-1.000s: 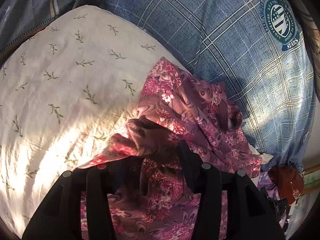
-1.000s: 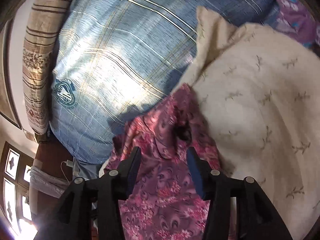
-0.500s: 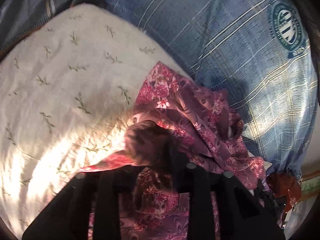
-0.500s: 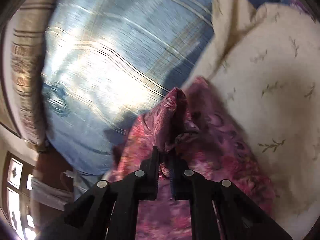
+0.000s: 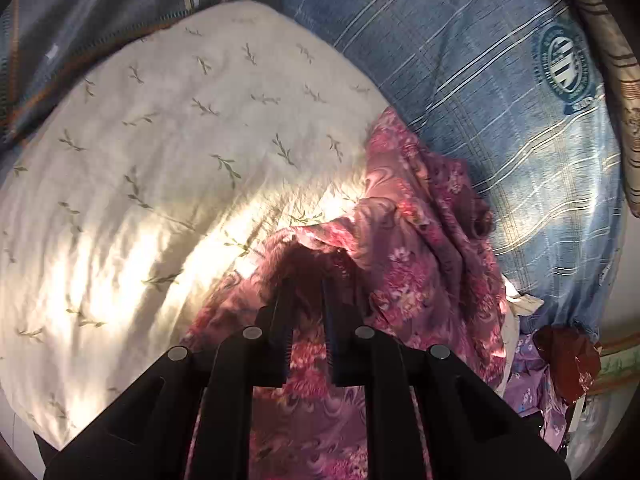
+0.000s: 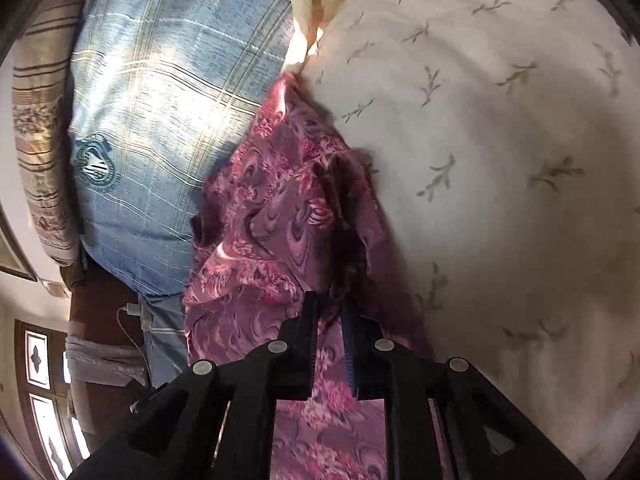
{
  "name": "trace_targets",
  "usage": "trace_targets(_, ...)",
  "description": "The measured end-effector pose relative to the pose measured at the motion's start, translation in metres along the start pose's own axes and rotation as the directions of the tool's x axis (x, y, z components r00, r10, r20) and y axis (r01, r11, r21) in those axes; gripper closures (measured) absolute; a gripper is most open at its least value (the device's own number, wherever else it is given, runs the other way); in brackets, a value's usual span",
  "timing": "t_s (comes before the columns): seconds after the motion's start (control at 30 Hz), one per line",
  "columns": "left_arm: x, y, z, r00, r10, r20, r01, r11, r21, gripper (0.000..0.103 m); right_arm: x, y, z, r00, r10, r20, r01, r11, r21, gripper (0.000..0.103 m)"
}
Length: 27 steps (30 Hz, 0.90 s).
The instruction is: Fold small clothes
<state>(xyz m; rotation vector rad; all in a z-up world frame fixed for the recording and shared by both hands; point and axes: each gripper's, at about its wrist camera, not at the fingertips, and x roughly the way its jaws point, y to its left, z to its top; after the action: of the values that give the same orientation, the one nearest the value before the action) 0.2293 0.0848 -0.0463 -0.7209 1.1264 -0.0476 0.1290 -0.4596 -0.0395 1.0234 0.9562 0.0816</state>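
Both claws, spread a second ago, now clench the pink floral garment (image 5: pixel 420 240) at lower centre: left claw (image 5: pixel 306 284), right claw (image 6: pixel 329 300). It lies crumpled between cream pillow (image 5: pixel 180 160) and blue pillow (image 6: pixel 160 100); lifting to spread it looks next

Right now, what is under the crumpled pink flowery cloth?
The crumpled pink flowery cloth lies partly on the cream leaf-print pillow and partly on the blue checked pillow. Whatever is beneath its middle is covered. Both grippers' jaws pinch it.

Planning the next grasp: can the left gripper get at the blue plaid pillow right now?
Probably not: the left gripper is shut on the pink floral cloth, whose bunched folds lie between it and the pillow.
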Motion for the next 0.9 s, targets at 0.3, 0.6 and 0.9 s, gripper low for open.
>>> trace_targets(0.3,0.001,-0.032,0.004,0.995,-0.098,0.012,0.097,0.993,0.059,0.039,-0.032,0.075,0.020,0.984,0.015,0.176,0.037,0.955,-0.293,0.028)
trace_targets(0.6,0.046,-0.031,0.029,0.991,-0.126,-0.041,0.125,0.992,-0.032,0.101,0.022,0.076,0.027,0.975,-0.185,0.126,0.221,0.882,-0.416,0.096)
trace_targets(0.9,0.046,-0.027,0.020,0.997,-0.070,-0.028,0.070,0.997,0.011,0.100,0.033,0.069,0.073,0.937,-0.324,0.134,0.350,0.888,-0.299,0.078)
